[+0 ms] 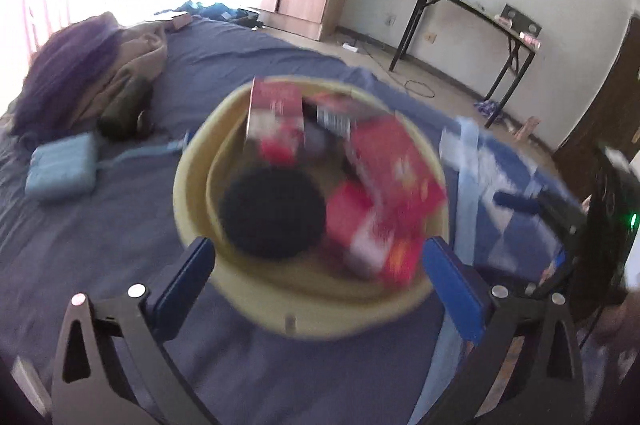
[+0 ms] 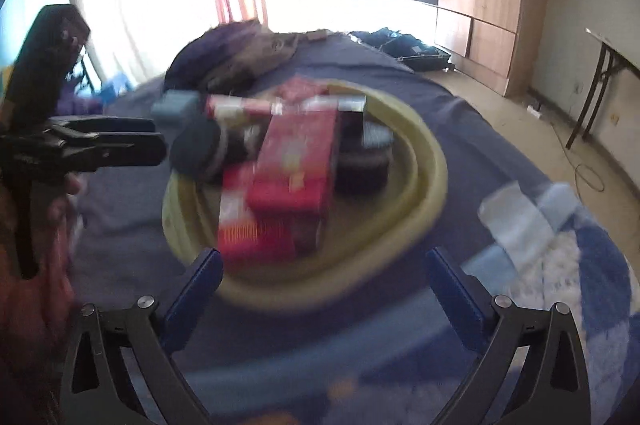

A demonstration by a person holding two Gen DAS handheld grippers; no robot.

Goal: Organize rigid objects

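On the blue bedsheet [image 1: 120, 233], a yellow basket [image 1: 192, 185] holds red boxes [image 1: 392, 161] and a black round tin [image 1: 272, 213]; the left gripper [image 1: 320, 265] and right gripper [image 2: 324, 277] both gape wide, empty.

Motion blur smears the red boxes [image 1: 394, 161] in the yellow basin [image 1: 192, 161]; printing unreadable. Round black thing [image 1: 272, 213] there too blurred to identify. Basin's near rim partly hidden behind the blue fingers [image 2: 196, 289]. Small items on the folding table [image 1: 480, 9] too tiny to tell.

No legible text anywhere.
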